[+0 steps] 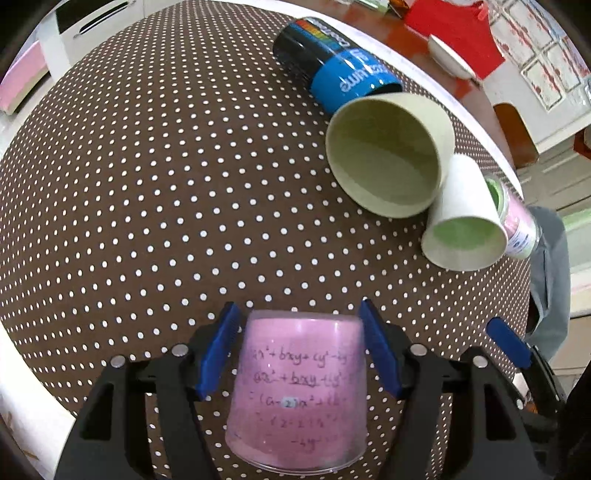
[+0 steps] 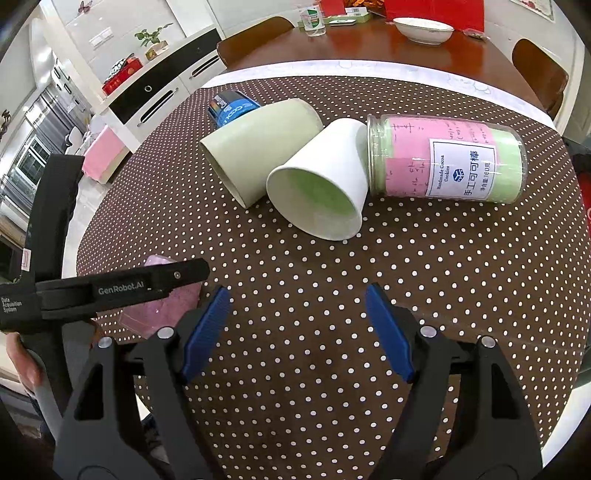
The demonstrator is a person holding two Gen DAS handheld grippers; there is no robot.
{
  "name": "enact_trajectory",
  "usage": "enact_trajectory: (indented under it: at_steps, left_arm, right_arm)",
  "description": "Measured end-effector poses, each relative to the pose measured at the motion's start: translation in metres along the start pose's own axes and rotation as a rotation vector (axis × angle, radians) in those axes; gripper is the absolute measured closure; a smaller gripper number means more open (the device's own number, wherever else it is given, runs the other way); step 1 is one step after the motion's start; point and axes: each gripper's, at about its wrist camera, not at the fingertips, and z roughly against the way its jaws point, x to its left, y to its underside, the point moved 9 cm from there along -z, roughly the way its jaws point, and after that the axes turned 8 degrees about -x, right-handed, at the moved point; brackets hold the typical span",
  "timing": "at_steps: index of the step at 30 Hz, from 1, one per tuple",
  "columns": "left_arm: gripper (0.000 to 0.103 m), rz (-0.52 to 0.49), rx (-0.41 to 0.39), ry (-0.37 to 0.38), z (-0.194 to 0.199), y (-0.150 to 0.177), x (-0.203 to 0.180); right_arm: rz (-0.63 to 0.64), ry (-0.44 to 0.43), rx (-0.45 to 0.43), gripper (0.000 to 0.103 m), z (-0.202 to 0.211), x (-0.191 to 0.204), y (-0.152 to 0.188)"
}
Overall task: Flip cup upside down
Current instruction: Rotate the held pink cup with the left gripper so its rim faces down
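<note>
A clear pink cup (image 1: 299, 387) with handwritten formulas stands upside down on the dotted brown tablecloth (image 1: 166, 203), between the blue pads of my left gripper (image 1: 299, 347). The jaws are open, with small gaps beside the cup walls. In the right wrist view the pink cup (image 2: 162, 310) shows partly behind the left gripper's black body. My right gripper (image 2: 295, 328) is open and empty over the cloth, to the right of the cup.
A pale green cup (image 1: 388, 155), a white paper cup (image 1: 465, 221), a black-and-blue can (image 1: 332, 59) and a clear cookie jar (image 2: 447, 158) lie on their sides at the far right. A wooden table with a white bowl (image 2: 423, 29) stands behind.
</note>
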Motion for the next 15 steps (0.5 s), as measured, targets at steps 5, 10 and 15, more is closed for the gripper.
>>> enact_trajectory:
  at_steps: [5,10,15]
  left_arm:
    - [0.045,0.024,-0.014,0.028,-0.001,-0.017,0.003]
    - [0.045,-0.068,-0.126,0.048,0.019,-0.033,-0.015]
    - [0.045,-0.114,-0.308,0.084,0.043,-0.047,-0.021]
  right_arm:
    - [-0.005,0.003,-0.01,0.028,0.001,-0.001,-0.002]
    - [-0.01,0.005,-0.026,0.028,0.004,-0.003,-0.004]
    - [-0.009,0.01,-0.047,0.028,0.01,-0.003,-0.005]
